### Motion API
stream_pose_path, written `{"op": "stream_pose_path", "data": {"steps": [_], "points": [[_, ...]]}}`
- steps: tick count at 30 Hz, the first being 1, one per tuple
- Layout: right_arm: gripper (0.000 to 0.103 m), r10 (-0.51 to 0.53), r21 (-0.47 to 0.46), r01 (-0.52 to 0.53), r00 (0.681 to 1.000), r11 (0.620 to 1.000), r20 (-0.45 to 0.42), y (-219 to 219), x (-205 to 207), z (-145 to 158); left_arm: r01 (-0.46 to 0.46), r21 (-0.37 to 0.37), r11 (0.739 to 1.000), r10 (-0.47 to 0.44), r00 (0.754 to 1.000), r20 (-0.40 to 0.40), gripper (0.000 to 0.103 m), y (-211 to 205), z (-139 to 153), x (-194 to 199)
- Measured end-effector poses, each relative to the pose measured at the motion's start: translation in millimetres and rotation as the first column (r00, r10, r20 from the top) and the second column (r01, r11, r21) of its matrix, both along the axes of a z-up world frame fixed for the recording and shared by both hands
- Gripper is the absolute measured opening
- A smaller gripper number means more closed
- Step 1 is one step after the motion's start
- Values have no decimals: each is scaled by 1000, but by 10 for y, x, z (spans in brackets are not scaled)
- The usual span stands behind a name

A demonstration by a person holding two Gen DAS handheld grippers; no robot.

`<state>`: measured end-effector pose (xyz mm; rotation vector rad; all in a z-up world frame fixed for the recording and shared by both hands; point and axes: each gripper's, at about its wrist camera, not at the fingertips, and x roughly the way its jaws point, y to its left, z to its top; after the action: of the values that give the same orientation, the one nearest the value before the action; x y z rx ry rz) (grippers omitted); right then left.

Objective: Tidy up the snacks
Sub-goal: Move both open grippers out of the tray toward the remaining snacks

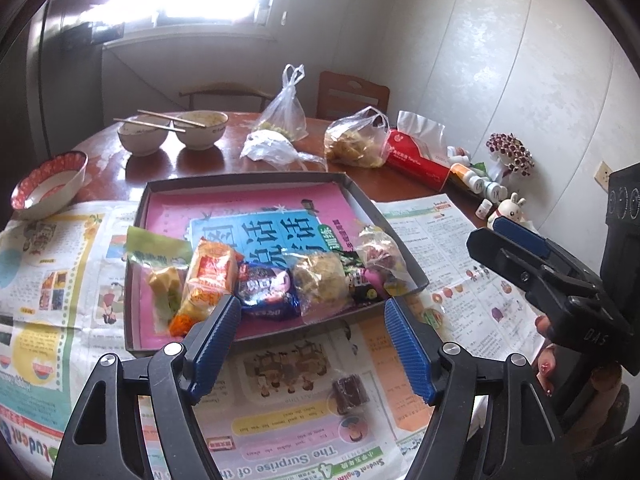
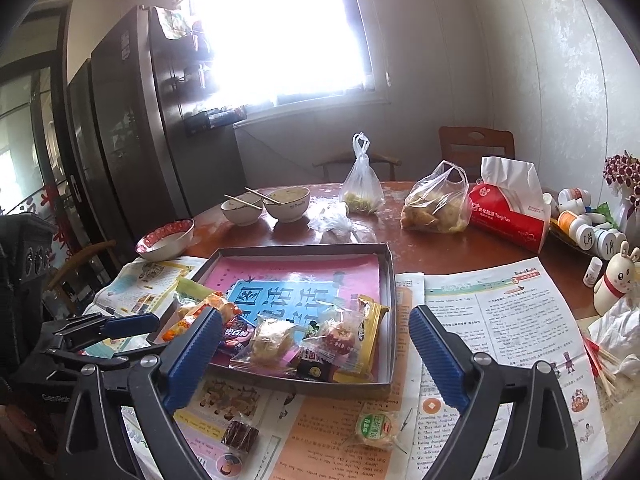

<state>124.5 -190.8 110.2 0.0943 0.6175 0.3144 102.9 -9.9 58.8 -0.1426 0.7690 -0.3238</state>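
Observation:
A shallow dark tray [image 1: 248,178] holds a pink and blue book, with several snack packets in a row along its near edge. Among them are an orange packet [image 1: 208,276], a dark blue packet [image 1: 266,288] and a clear-wrapped pastry [image 1: 320,284]. My left gripper [image 1: 312,340] hovers open just in front of the tray with nothing between its blue pads. A small brown wrapped snack [image 1: 351,394] lies on the newspaper below it. My right gripper [image 2: 316,356] is also open and empty before the tray [image 2: 304,248]. The brown snack [image 2: 240,436] and a round green-labelled snack [image 2: 374,428] lie on the paper near it.
Newspaper [image 2: 500,320] covers the near part of the round wooden table. Behind the tray stand two bowls with chopsticks [image 2: 266,204], a red-rimmed bowl [image 2: 164,240], plastic food bags [image 2: 436,204], a red tissue box [image 2: 508,212], pill bottles [image 2: 580,228] and a rabbit figure [image 2: 616,280].

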Motion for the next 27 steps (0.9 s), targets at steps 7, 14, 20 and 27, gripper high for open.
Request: {"op": "stream_pose_path", "data": {"steps": [7, 14, 20, 27], "points": [[94, -17, -16, 17, 1000, 1000, -12, -68, -59, -16, 7, -10, 1000, -7, 1000, -17, 76, -16, -54, -35], [94, -30, -24, 29, 999, 999, -39, -126, -107, -87, 27, -1, 1000, -27, 999, -47, 76, -72, -159, -75], [94, -32, -34, 31, 998, 999, -52, -155, -149, -134, 46, 16, 999, -45, 997, -57, 76, -137, -226, -106], [94, -38, -45, 36, 997, 998, -61, -193, -176, -189, 70, 34, 997, -67, 994, -91, 76, -257, -341, -117]]}}
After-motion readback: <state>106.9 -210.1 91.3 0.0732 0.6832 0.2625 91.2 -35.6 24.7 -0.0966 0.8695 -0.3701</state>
